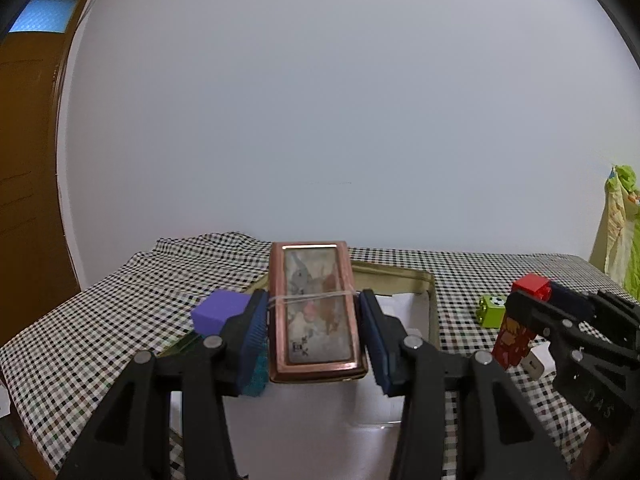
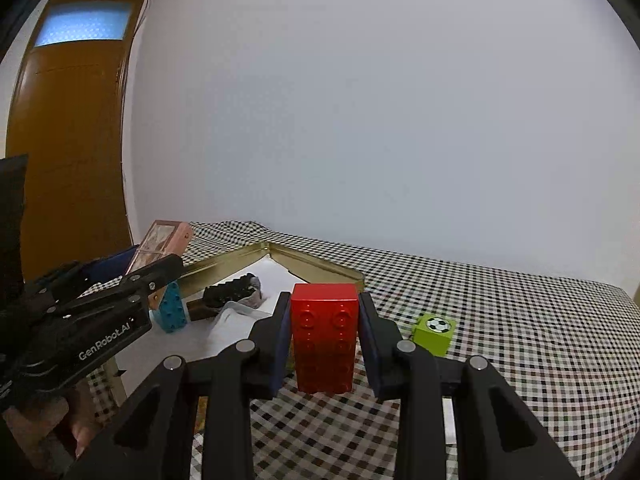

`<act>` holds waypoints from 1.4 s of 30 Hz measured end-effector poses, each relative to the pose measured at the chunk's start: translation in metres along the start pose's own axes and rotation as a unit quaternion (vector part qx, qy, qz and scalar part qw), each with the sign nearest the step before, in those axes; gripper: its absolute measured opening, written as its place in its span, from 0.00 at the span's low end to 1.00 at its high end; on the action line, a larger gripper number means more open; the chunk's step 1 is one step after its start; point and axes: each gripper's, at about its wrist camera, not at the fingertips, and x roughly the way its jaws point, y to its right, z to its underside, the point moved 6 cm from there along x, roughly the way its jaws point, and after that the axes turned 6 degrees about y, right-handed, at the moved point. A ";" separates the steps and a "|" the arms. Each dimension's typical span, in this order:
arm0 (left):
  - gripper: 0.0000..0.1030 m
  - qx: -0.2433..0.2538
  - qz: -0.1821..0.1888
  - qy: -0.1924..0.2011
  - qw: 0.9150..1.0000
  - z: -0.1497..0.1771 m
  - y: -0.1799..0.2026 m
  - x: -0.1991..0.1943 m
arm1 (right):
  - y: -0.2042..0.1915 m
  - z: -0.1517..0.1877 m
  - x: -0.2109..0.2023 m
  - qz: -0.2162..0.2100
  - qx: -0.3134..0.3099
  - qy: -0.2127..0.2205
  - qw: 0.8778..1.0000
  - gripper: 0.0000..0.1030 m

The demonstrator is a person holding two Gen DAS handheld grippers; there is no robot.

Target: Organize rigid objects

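Note:
My left gripper (image 1: 314, 320) is shut on a pink metal case (image 1: 314, 312) with a picture lid and a rubber band, held above the gold-rimmed tray (image 1: 430, 304). The case also shows in the right wrist view (image 2: 162, 242). My right gripper (image 2: 324, 336) is shut on a red building brick (image 2: 324, 336), lifted over the checkered cloth right of the tray (image 2: 320, 268). The brick's top shows in the left wrist view (image 1: 532, 285). A green cube with a football print (image 2: 434, 332) sits on the cloth to the right.
A purple block (image 1: 218, 312) lies left of the case. In the tray are a teal brick (image 2: 172, 312), a dark toothed object (image 2: 234, 290) and a white liner. A checkered cloth (image 2: 520, 340) covers the table. A wooden door (image 2: 68, 140) stands at left.

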 end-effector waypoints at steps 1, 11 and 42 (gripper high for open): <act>0.44 0.000 -0.002 0.000 1.000 -0.001 0.000 0.000 | -0.001 0.000 0.000 -0.001 -0.001 -0.001 1.000 0.33; 0.44 -0.006 -0.010 0.001 1.000 -0.001 -0.021 0.007 | -0.010 -0.002 -0.002 -0.011 0.001 -0.001 1.000 0.33; 0.44 -0.019 -0.025 -0.005 0.999 0.003 -0.055 0.022 | -0.036 -0.003 0.003 -0.027 -0.010 -0.009 1.000 0.33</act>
